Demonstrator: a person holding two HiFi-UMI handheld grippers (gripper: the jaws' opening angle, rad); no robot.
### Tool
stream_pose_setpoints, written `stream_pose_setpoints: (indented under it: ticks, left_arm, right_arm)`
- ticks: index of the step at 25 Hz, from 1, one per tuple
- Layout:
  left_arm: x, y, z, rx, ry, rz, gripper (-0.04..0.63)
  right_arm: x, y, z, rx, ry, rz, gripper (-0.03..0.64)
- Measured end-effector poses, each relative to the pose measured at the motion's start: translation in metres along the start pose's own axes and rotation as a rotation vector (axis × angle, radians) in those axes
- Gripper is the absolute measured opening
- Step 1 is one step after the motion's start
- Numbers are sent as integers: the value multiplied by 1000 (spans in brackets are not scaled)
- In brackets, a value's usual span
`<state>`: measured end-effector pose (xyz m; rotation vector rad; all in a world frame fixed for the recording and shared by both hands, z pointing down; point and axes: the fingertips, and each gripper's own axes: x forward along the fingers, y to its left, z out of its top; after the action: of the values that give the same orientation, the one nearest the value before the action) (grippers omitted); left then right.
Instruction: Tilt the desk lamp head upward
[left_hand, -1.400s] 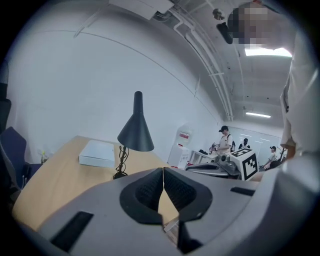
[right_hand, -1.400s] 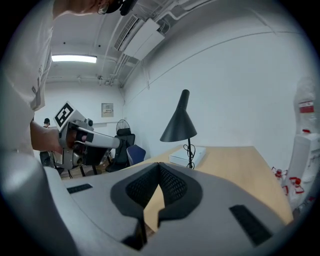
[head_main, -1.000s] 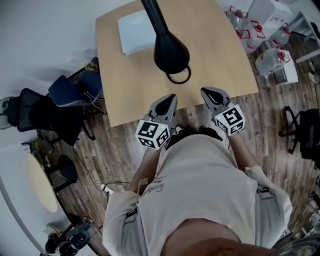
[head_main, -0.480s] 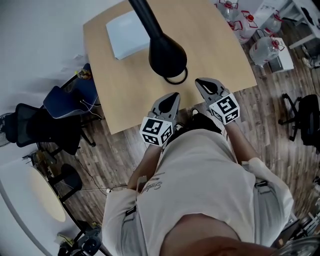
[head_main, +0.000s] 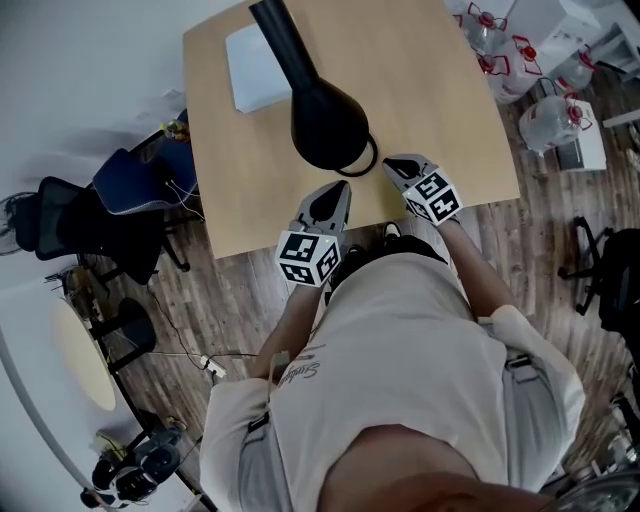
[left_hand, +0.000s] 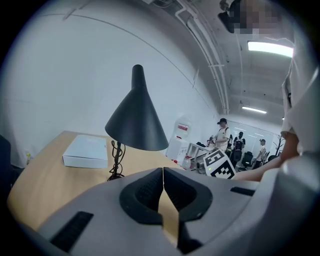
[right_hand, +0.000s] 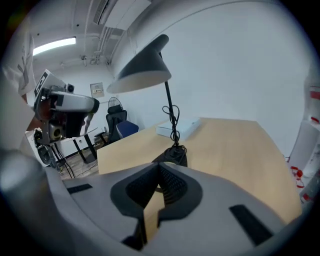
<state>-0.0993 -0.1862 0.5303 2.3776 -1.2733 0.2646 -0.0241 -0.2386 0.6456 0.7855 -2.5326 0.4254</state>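
The left tongs (left_hand: 163, 172) are pressed together, their ribbed black pads meeting at the tips with nothing between them. The right tongs (right_hand: 156, 171) are likewise closed and empty. In the head view the left tongs (head_main: 338, 192) hang over the near edge of the surface (head_main: 440, 90), with the lamp head (head_main: 325, 125) at their 12 o'clock and apart from them. The right tongs (head_main: 393, 164) sit just beside the lamp's round base (head_main: 367, 160), at its 3 o'clock. A second ago they lay farther back toward the person, so they have closed in on the base, while the left tongs have crept forward only slightly. The lamp head looks no different in tilt: a matte black cone with a narrow neck, its wide mouth facing down over the surface. From the right gripper view the cone (right_hand: 142, 67) rides on a thin black stem with a cord (right_hand: 173, 117) wound loosely round it, down to the low dark base (right_hand: 172, 156). The surface is pale, smooth wood laminate with rounded corners. A flat white rectangular box (head_main: 252, 68) lies at the lamp head's 10 o'clock, near the far left corner. On the plank floor, clear water bottles (head_main: 550, 120) stand off the surface's right side at 2 o'clock, and a blue-seated office chair (head_main: 135, 180) stands off its left side at 9 o'clock.
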Motion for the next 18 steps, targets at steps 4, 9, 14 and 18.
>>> stream_pose_setpoints:
  ticks: [4,9,14,18]
  left_arm:
    - [13,10,-3,-38,-4,74,17]
    - [19,24,6,-63,-20,133,17]
    - [29,29,10,-62,-29,157,17]
    - [31,31,12,-62,-35,162,17]
  right_arm:
    - [36,-14,-26,-16,106,66,-3]
    - [69,-18,-47,-18,207,118,-5]
    - [91,-26,-66,-30,282,136,-5]
    - [101,-24,-76,-23,312,152,-4]
